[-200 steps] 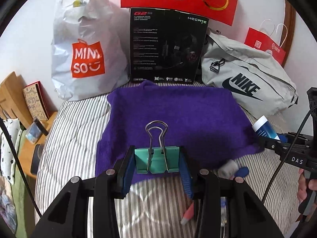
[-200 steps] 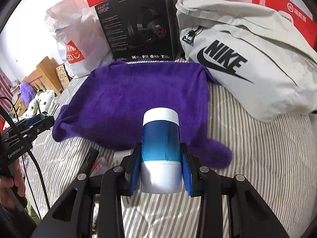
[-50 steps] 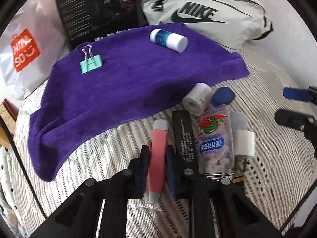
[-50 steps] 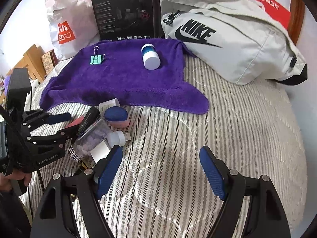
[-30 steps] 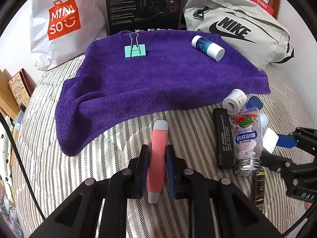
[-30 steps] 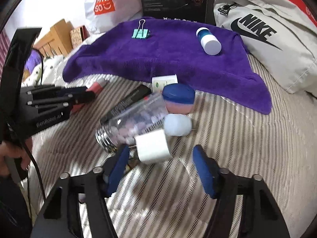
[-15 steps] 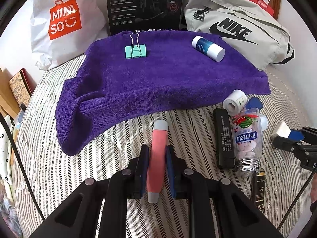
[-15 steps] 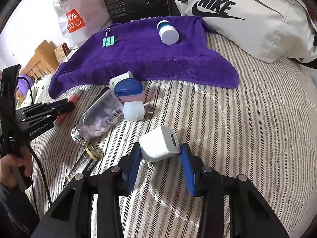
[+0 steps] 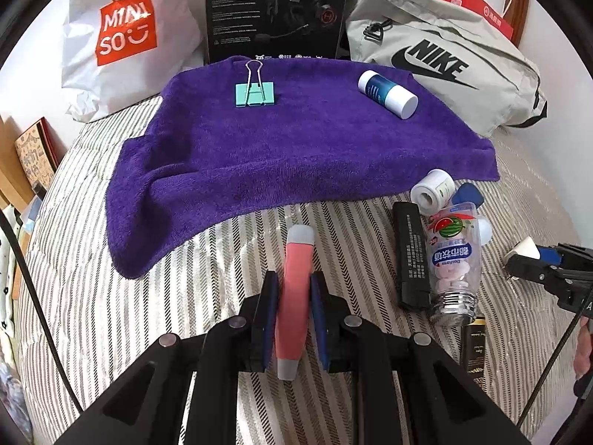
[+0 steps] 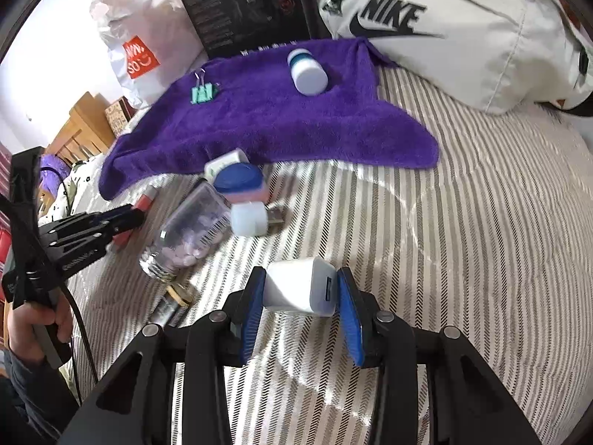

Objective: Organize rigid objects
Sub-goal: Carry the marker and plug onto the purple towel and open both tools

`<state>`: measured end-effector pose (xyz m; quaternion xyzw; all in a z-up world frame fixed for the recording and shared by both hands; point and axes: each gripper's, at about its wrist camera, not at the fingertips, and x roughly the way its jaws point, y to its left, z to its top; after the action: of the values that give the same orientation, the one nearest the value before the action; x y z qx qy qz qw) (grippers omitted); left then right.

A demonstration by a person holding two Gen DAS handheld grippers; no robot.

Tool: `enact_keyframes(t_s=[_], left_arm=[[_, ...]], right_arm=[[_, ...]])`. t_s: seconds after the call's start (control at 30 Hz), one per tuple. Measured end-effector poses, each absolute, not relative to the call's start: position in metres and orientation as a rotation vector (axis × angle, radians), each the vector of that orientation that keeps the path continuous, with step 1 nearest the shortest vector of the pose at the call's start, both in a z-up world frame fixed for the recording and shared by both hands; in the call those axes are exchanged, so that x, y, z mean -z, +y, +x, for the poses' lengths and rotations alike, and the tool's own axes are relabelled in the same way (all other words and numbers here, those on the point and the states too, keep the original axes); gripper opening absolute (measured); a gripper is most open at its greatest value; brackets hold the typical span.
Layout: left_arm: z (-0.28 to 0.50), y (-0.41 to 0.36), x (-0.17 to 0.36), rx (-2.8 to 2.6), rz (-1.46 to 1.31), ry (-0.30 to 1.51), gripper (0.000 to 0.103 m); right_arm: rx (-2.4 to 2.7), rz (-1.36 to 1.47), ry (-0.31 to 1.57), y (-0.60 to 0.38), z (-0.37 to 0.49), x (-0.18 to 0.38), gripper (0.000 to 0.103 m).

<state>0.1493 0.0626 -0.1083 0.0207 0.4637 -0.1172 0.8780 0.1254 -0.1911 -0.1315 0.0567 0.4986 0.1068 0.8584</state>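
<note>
A: Left gripper [image 9: 292,296]?
B: Jaws closed on pink tube [image 9: 294,296], held above striped bed [image 9: 111,315], just in front of purple towel [image 9: 296,148].
A: And right gripper [image 10: 300,293]?
B: Pads pinch white charger [image 10: 300,291] from both sides, over the bed near pill bottle [image 10: 189,230].
A: On towel?
B: Teal binder clip [image 9: 255,92] at left, blue-white bottle [image 9: 387,92] lying at right, well apart.

A striped bed [image 9: 111,315] carries a purple towel [image 9: 296,155] at frame centre, a Nike bag [image 9: 444,55] upper right, a Miniso bag [image 9: 126,37] upper left, and a candy bottle [image 9: 454,259], black bar [image 9: 411,252] and tape roll [image 9: 431,193] at right.
</note>
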Motion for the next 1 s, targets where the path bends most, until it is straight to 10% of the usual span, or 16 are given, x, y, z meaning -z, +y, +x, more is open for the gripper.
enact_keyframes(t_s=[1.0], left_arm=[[0.161,0.085,0.064,0.233,0.020,0.889,0.017]], right_arm=[[-0.297,0.103,0.992,-0.187,0.150,0.090,0.039]])
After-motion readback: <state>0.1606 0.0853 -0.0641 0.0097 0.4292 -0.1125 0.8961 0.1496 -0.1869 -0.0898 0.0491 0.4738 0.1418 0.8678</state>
